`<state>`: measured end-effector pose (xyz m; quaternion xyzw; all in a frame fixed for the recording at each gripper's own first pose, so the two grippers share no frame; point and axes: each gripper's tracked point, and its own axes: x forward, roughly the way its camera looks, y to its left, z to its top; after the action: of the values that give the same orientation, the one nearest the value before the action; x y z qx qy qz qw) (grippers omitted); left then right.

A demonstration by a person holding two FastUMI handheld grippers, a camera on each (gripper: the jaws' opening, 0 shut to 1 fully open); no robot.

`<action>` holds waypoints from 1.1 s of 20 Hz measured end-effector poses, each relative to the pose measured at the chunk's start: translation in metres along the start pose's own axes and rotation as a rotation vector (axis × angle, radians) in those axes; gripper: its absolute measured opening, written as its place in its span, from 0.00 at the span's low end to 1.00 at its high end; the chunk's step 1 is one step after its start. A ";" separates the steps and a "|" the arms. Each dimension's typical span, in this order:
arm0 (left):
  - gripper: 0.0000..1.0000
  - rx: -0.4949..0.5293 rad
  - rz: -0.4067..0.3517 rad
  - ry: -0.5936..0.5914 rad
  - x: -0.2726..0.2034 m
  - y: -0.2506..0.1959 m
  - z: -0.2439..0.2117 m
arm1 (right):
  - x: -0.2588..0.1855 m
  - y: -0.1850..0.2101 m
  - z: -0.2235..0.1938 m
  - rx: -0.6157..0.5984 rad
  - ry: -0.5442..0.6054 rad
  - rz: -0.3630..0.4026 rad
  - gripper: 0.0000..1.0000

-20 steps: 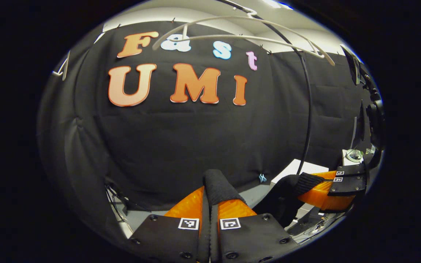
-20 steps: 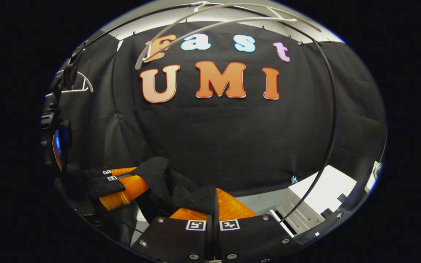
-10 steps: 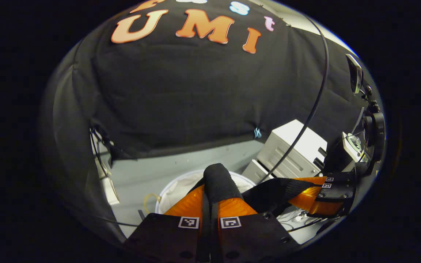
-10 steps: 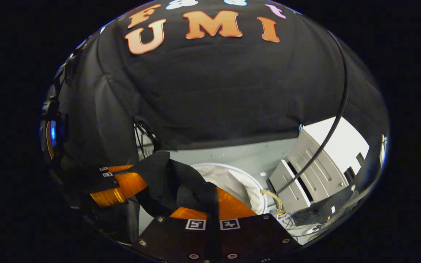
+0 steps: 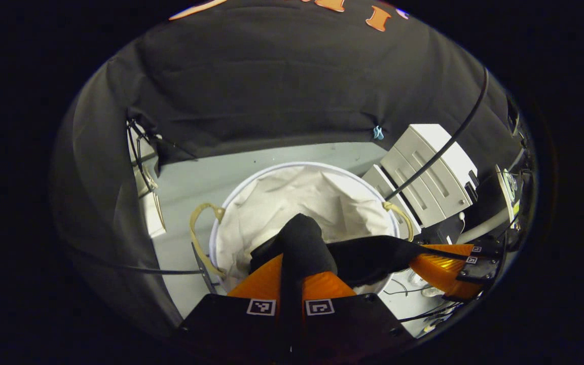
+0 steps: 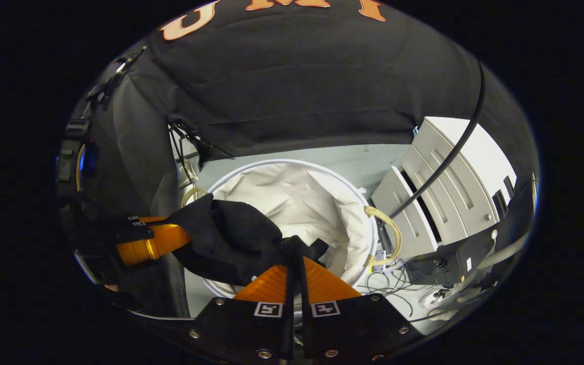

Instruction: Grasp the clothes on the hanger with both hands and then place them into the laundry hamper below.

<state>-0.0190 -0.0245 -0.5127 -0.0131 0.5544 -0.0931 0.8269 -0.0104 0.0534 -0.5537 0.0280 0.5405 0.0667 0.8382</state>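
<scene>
A black garment (image 5: 368, 253) stretches between my two grippers, just above the open mouth of the round white laundry hamper (image 5: 292, 200). My left gripper (image 5: 292, 263) is shut on one bunched end of the cloth. The right gripper (image 5: 426, 258) appears at the right of the left gripper view, holding the other end. In the right gripper view my right gripper (image 6: 294, 263) is shut on the black garment (image 6: 226, 243), which sags over the near rim of the hamper (image 6: 302, 203). The left gripper (image 6: 168, 238) shows at the left there, clamped on the cloth.
The hamper has a white liner and two tan rope handles (image 5: 198, 230). A grey-white drawer cabinet (image 6: 444, 187) stands to its right, with loose cables (image 6: 403, 284) on the floor before it. A black curved pole (image 6: 454, 147) crosses the cabinet. Pale floor (image 5: 206, 175) surrounds the hamper.
Both grippers have dropped and tilted downward with the garment. The hanger has left the top of both views, and the hamper now lies directly under the cloth.
</scene>
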 end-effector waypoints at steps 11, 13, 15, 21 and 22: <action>0.50 0.045 -0.025 0.037 0.004 -0.001 -0.009 | 0.005 0.003 -0.004 0.001 -0.006 0.016 0.23; 0.73 0.044 -0.008 0.040 0.005 0.002 -0.012 | 0.002 0.008 -0.007 0.003 -0.004 0.023 0.53; 0.88 0.027 0.003 0.045 0.005 0.002 -0.014 | 0.003 0.007 -0.009 0.003 -0.005 0.022 0.66; 0.90 0.012 0.026 0.035 0.004 0.011 -0.018 | -0.002 0.004 -0.007 0.016 -0.019 0.005 0.84; 0.92 0.013 0.027 0.031 0.003 0.010 -0.018 | -0.002 0.003 -0.005 0.020 -0.025 0.003 0.87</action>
<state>-0.0327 -0.0140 -0.5234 0.0012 0.5665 -0.0859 0.8196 -0.0159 0.0559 -0.5540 0.0378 0.5304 0.0623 0.8446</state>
